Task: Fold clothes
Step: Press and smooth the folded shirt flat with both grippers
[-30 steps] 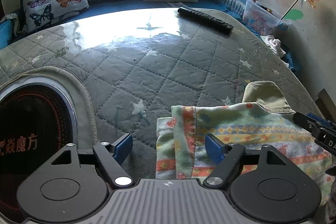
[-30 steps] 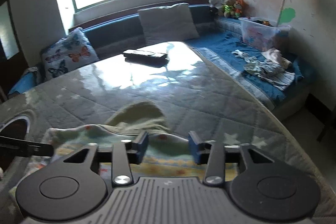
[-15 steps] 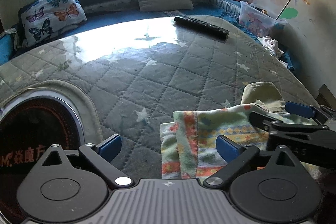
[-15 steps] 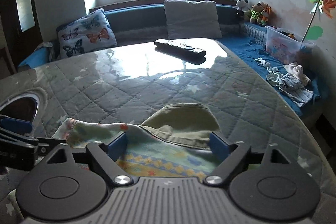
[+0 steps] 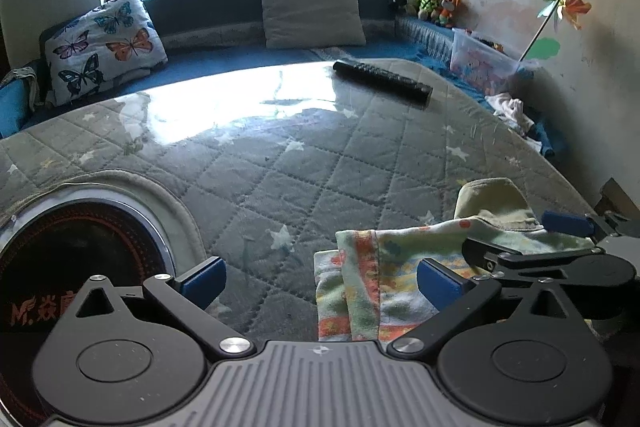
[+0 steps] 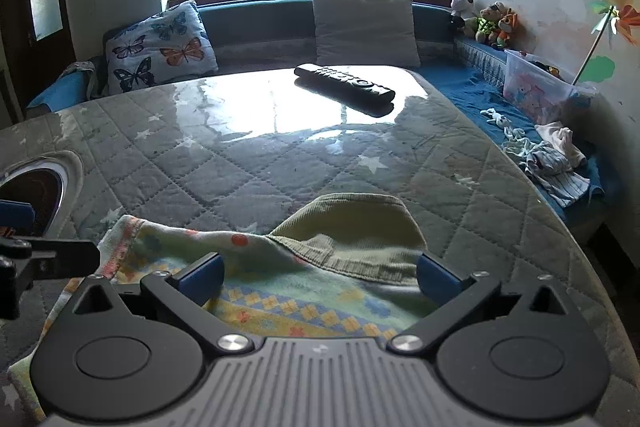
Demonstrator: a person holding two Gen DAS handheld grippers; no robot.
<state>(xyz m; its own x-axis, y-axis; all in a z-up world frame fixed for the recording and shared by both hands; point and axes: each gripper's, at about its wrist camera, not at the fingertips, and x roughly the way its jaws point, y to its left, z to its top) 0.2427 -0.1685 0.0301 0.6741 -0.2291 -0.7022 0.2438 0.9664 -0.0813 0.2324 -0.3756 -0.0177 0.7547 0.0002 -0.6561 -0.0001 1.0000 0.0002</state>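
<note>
Now the folded patterned garment point(image 6: 304, 303) lies at the near edge of the quilted counter point(image 5: 304, 163), with an olive ribbed piece point(image 6: 356, 227) on its far side. Both the left gripper point(image 5: 320, 283) and the right gripper point(image 6: 320, 277) have their jaws wide apart and hold nothing. Far on the counter lies a black remote control point(image 6: 344, 83).

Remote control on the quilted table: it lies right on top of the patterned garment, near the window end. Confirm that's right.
Not quite. The remote control lies near the window end, but on the bare quilted table, well apart from the patterned garment at the near edge. The right wrist view shows the gap.
</note>
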